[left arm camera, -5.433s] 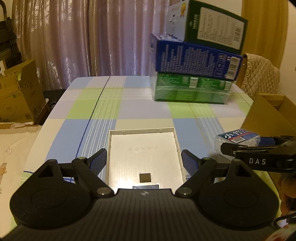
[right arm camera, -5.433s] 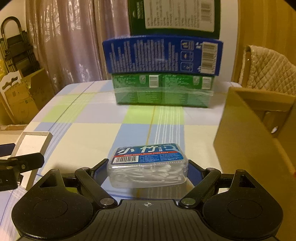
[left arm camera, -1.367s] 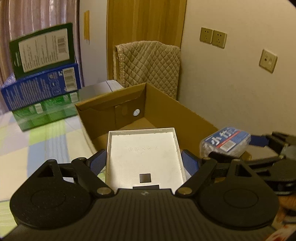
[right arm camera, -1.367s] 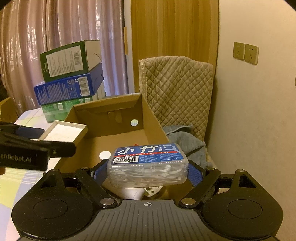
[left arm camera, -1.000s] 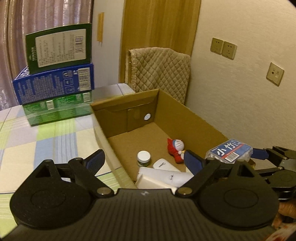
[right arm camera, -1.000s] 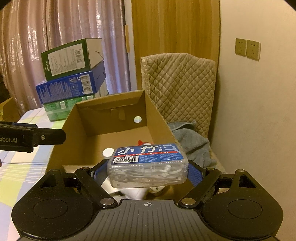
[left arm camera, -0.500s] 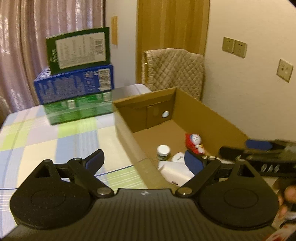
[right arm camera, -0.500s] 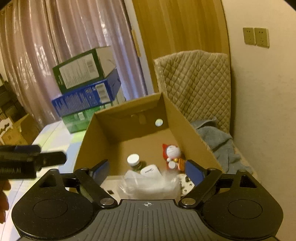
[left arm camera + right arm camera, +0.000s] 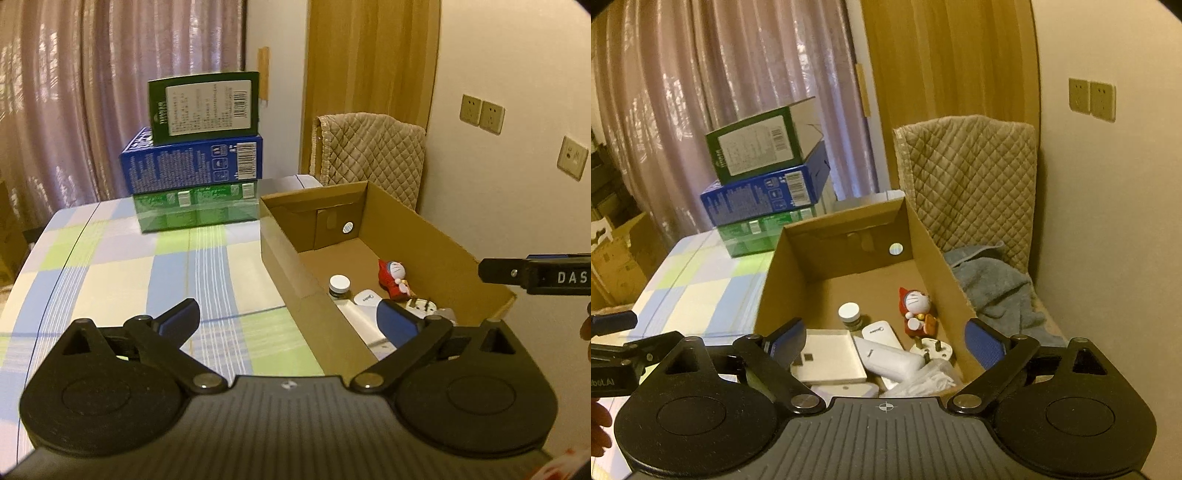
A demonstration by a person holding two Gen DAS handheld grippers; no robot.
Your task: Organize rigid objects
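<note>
An open cardboard box (image 9: 925, 236) (image 9: 280, 258) stands at the table's right edge. In it lie a white tray (image 9: 827, 356), the clear floss-pick box (image 9: 929, 376), a red Doraemon figure (image 9: 916, 306) (image 9: 391, 277), a white-capped jar (image 9: 849, 314) (image 9: 339, 285), a white power bank (image 9: 886, 350) and a white plug (image 9: 931, 349). My right gripper (image 9: 884, 338) is open and empty above the box's near end. My left gripper (image 9: 288, 314) is open and empty over the box's left wall.
Three stacked cartons, green (image 9: 203, 107), blue (image 9: 192, 164) and green (image 9: 195, 210), stand at the back of the checked tablecloth (image 9: 129, 273). A chair with a quilted cover (image 9: 967, 181) and grey towel (image 9: 993, 284) is right of the box.
Both grippers carried their loads to the box and opened. The white tray and the floss box dropped into it. Both grippers have since pulled back a little.
</note>
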